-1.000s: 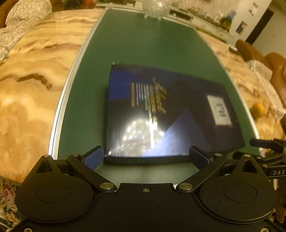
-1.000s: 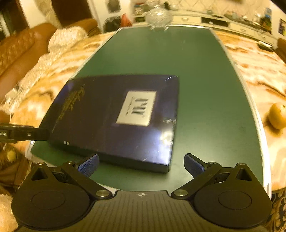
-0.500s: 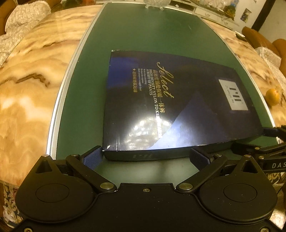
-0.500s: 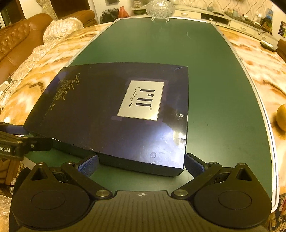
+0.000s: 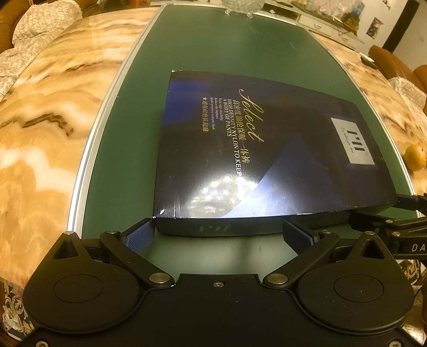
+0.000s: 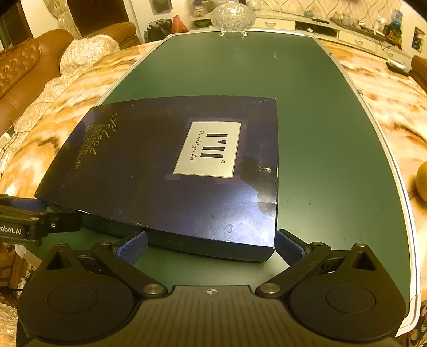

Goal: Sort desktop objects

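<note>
Since a second ago both grippers have closed in on the dark blue box [image 5: 267, 149], which lies flat on the green mat [image 5: 213, 48]. The left gripper [image 5: 218, 236] and right gripper [image 6: 210, 248] each stand wide open at its near edge, gripping nothing.

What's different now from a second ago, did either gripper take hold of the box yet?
Both grippers have closed in on the dark blue box: its near edge now sits between the open fingers of the left gripper and the right gripper, one at each end. Neither has clamped it. The box, the glass bowl at the far end and the orange fruit appear to have stayed put on the green mat.
</note>
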`<state>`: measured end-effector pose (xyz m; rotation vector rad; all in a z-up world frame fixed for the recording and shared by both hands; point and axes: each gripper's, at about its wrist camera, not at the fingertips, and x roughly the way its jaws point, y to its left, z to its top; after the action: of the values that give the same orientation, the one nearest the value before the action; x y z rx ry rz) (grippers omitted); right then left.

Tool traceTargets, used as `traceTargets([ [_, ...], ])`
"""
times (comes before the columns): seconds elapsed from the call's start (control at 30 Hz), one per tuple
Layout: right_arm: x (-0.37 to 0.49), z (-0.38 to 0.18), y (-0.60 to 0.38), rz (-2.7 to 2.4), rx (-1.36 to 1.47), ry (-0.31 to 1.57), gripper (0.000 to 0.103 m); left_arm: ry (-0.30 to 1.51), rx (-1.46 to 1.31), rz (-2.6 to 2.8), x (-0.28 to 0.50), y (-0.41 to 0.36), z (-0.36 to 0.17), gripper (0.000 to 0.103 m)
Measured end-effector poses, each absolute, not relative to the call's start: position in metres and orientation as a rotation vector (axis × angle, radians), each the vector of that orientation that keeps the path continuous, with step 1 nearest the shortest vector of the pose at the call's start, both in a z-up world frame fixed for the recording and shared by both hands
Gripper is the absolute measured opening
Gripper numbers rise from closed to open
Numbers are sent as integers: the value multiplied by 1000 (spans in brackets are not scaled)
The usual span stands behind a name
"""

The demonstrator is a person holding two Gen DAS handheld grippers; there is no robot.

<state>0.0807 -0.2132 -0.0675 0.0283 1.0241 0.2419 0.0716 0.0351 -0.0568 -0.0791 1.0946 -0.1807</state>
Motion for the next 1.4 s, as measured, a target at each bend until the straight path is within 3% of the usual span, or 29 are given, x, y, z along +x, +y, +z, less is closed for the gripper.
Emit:
traceTargets([
  [0.7,60,-1,-187,196,7,910,103,864,-6,-82,42,20,18,103],
  [1.4,91,10,-179,138,26,885,103,876,-36,4,71,26,21,103],
])
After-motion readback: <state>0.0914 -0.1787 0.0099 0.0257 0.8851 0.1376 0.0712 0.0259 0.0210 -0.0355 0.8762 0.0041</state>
